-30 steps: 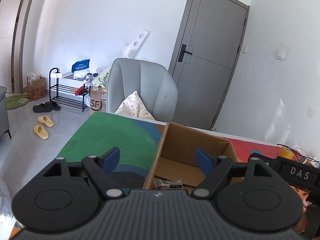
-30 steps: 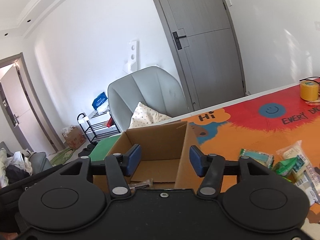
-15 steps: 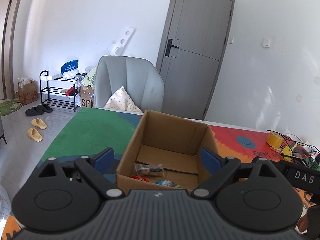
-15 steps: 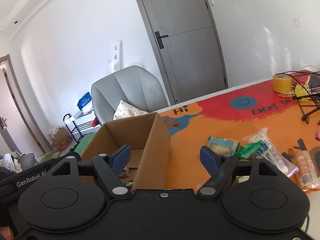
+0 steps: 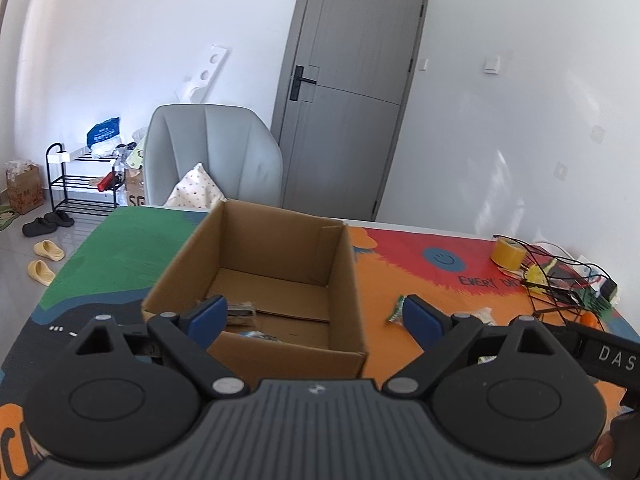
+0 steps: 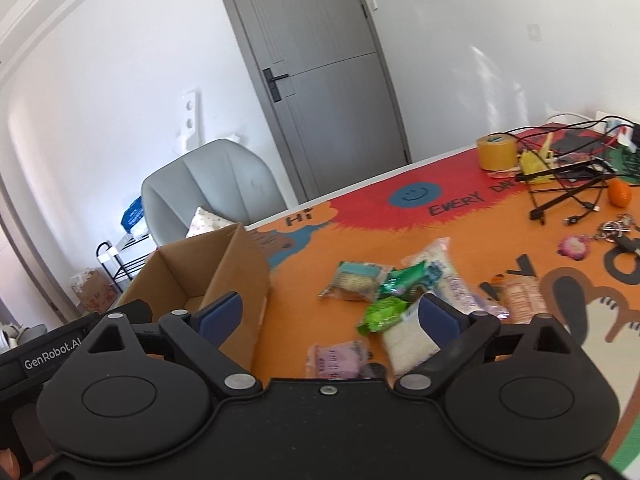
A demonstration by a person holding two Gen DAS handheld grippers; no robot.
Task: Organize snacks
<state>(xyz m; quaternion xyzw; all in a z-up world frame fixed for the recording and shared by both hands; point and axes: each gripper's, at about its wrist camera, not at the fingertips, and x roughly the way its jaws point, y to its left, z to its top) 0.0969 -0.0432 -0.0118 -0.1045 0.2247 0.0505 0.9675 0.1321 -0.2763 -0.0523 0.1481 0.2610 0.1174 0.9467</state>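
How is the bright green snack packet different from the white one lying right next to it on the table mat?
The green packet is small, crumpled and shiny; the white packet is larger, flatter and pale. The green one lies farther from the right gripper, while the white one runs partly behind its right finger. Both lie loose on the mat, outside the cardboard box.

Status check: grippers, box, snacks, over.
Left gripper open, empty; right gripper just opened wide, empty. Box holds a few packets. Snack pile loose on mat beside it. Nothing blocking.
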